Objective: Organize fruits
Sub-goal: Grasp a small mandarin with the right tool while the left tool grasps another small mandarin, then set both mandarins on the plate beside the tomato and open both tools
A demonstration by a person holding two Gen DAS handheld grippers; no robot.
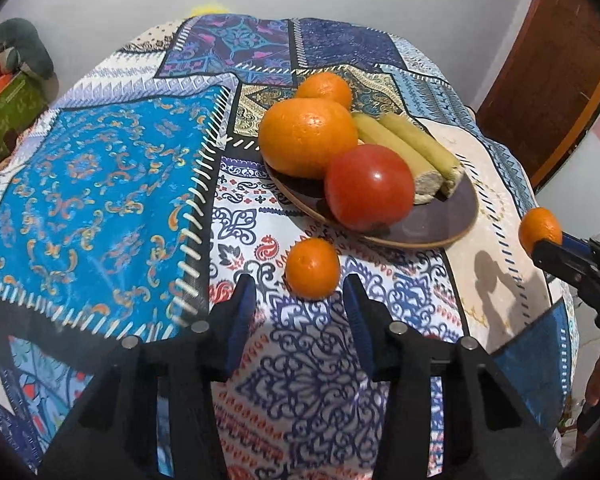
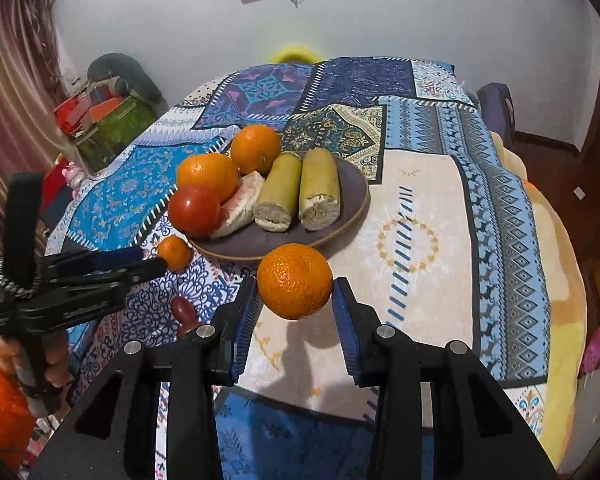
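Observation:
A dark plate [image 1: 440,228] [image 2: 356,196] on the patterned tablecloth holds two oranges [image 1: 308,136] [image 2: 208,174], a red tomato [image 1: 370,186] [image 2: 194,210], two green cut stalks [image 1: 412,148] [image 2: 320,186] and a pale pink piece [image 2: 240,204]. A small mandarin [image 1: 313,268] [image 2: 175,253] lies on the cloth in front of the plate. My left gripper [image 1: 300,286] [image 2: 160,265] is open, its fingertips on either side of this mandarin. My right gripper [image 2: 295,290] [image 1: 540,246] is shut on another mandarin [image 2: 295,280] [image 1: 539,230], held above the cloth just in front of the plate.
The table [image 2: 480,200] drops off at the right and near edges. Boxes and a cushion [image 2: 112,112] stand at the far left by a curtain. A wooden door [image 1: 560,72] is at the right. A small red object [image 2: 185,314] lies near my right gripper's left finger.

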